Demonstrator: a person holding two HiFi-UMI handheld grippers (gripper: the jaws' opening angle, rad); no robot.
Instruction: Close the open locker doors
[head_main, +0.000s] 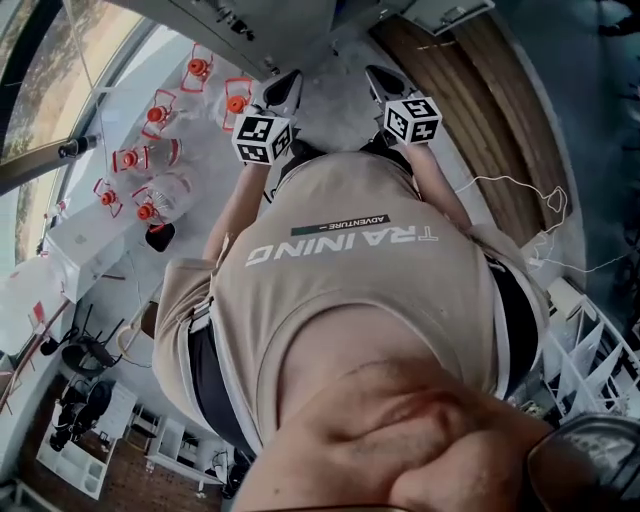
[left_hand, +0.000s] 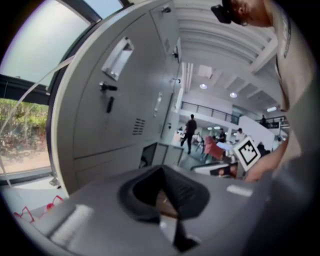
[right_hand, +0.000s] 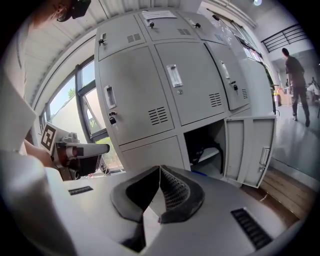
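Open locker door (right_hand: 250, 150) hangs out at the lockers' (right_hand: 150, 85) bottom right: likely light, stiff, hinged sheet metal, push near latch edge; left gripper (left_hand: 161, 172) and right gripper (right_hand: 159, 172) fingers pressed together, empty.

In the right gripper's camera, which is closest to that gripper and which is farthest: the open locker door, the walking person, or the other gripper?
1. The left gripper, close by on the left.
2. The open locker door, low on the right.
3. The walking person, far off at the right edge.
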